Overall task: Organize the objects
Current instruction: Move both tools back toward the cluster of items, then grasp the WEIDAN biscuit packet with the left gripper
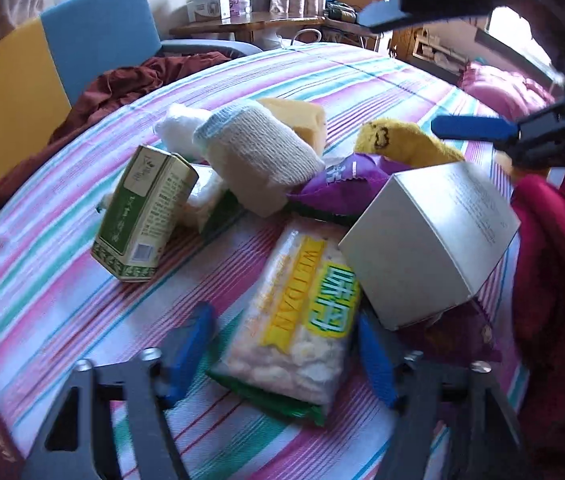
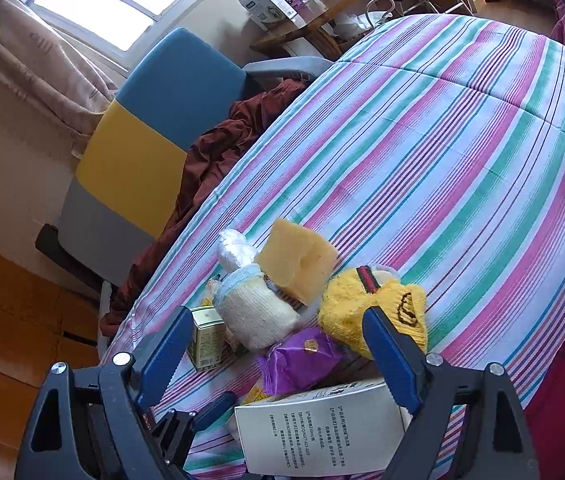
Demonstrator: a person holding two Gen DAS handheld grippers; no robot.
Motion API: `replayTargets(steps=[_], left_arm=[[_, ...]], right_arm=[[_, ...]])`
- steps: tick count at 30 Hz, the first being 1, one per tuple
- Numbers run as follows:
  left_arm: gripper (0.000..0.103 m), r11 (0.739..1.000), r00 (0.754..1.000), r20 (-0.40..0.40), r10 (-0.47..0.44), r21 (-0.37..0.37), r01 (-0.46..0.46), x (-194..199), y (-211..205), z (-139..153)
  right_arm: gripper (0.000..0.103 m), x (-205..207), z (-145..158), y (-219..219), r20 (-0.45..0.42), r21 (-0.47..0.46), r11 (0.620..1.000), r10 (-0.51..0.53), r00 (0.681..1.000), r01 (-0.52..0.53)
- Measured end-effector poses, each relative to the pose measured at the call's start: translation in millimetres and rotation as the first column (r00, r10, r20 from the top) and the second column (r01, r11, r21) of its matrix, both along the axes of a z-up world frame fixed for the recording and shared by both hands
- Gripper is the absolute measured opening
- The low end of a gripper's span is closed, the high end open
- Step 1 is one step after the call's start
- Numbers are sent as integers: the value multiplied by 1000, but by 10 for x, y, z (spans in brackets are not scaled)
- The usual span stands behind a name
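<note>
A glossy plastic snack bag (image 1: 298, 320) is laid on striped woven cloth (image 1: 62, 280). Matt cardboard is seen in the grey box (image 1: 430, 244) (printed), ribbed knit in the sock (image 1: 258, 160), porous foam in the sponge (image 2: 296, 266).

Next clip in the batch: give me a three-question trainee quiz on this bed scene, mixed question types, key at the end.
1. True or false: the left gripper is shut on the snack bag.
2. Which item stands upright on the striped bedspread? A) green carton B) white box C) purple packet
3. Fill in: leaning on the beige sock roll from behind is a yellow ____.

Key: 1 false, its jaws stand open either side of the bag; 2 A; 3 sponge.
</note>
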State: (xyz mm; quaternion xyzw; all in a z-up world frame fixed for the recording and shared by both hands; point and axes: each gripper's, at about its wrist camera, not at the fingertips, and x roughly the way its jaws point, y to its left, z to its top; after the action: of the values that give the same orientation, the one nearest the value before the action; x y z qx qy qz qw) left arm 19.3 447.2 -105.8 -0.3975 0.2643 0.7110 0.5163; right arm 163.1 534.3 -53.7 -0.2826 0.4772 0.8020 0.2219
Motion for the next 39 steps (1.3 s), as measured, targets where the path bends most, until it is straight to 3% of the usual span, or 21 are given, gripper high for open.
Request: replayTargets(steps=[2, 5, 11, 16, 26, 31, 39], left_arm=[[50, 1000, 1000, 0, 8, 11, -8, 8, -59, 17], [50, 999, 999, -2, 40, 32, -40, 36, -264, 23], [50, 978, 981, 21, 191, 80, -192, 69, -810, 19], [48, 972, 977, -14, 215, 95, -213, 184, -1087, 8], [49, 969, 974, 29, 224, 103, -226, 156, -1122, 11], [68, 974, 977, 28, 210, 84, -211, 184, -1029, 42], [62, 973, 978, -10, 208, 102, -206, 101, -933, -5]], right_arm=[[88, -2, -9, 7, 4, -3, 1000, -1, 1000, 1], [88, -5, -16, 13, 11, -5, 1000, -4, 1000, 4], [88, -3, -38, 38, 27, -7, 1000, -17, 999, 17], [88, 31, -55, 65, 31, -19, 999, -42, 999, 43], [88, 1, -92, 44, 65, -30, 999, -41, 997, 44], [88, -13, -109, 56, 89, -27, 998, -49, 995, 51], [88, 99, -96, 132, 101, -9, 992, -127, 987, 129]])
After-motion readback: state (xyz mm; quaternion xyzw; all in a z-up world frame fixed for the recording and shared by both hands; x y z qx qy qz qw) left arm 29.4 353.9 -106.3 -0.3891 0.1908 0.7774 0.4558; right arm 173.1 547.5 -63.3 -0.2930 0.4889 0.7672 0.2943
